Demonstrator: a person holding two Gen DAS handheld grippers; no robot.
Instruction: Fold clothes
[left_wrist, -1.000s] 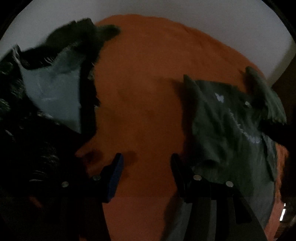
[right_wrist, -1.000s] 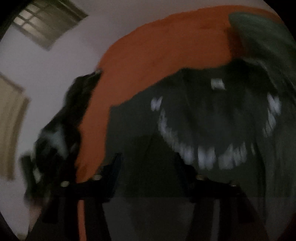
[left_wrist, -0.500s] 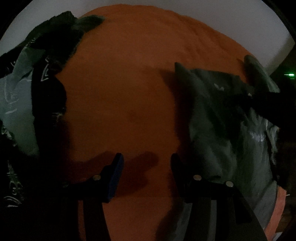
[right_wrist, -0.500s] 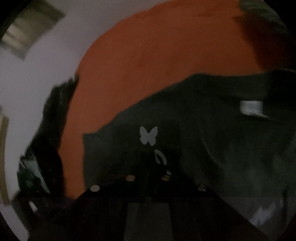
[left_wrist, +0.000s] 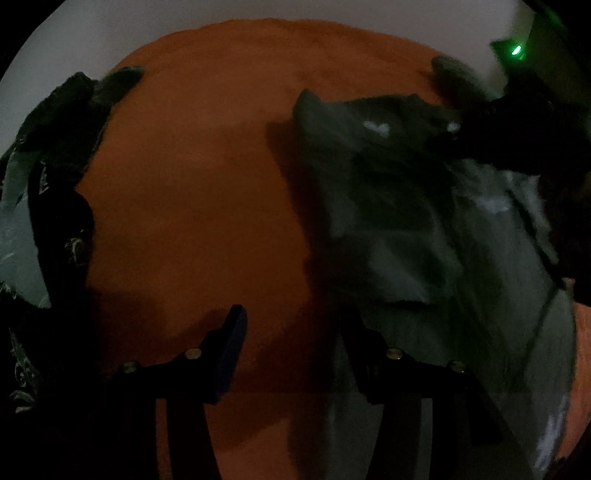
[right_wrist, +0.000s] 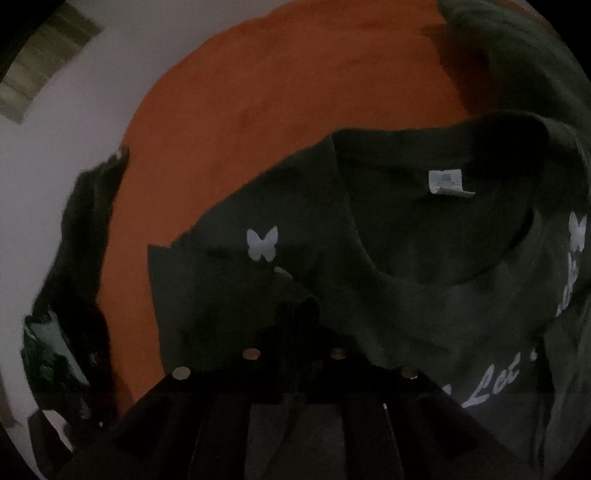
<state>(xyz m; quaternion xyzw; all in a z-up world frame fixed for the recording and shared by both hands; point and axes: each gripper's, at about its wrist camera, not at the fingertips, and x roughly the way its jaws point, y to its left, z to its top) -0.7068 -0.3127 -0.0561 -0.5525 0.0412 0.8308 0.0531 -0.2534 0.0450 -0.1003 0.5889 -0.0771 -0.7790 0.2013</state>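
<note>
A dark green T-shirt (right_wrist: 424, 310) printed with white butterflies (right_wrist: 262, 244) and white script lettering is lying rumpled on an orange blanket (left_wrist: 207, 177), its neckline and white neck label (right_wrist: 448, 181) turned up toward the right wrist camera. The right gripper (right_wrist: 295, 314) is pinching the shirt's fabric at the shoulder just below one butterfly, its jaws drawn almost fully together on a raised fold of cloth after a slight easing in the last half second. In the left wrist view, the same shirt (left_wrist: 436, 236) is spreading across the right side of the blanket, while the left gripper (left_wrist: 291, 325) is hovering over bare orange blanket at the shirt's edge with its jaws standing well apart and nothing between them; its right-hand finger is showing against the shirt's hem. A heap of dark patterned clothes (left_wrist: 48, 177) is sitting at the blanket's left edge, well apart from the shirt. A pale wall (left_wrist: 295, 11) is rising behind the blanket.
</note>
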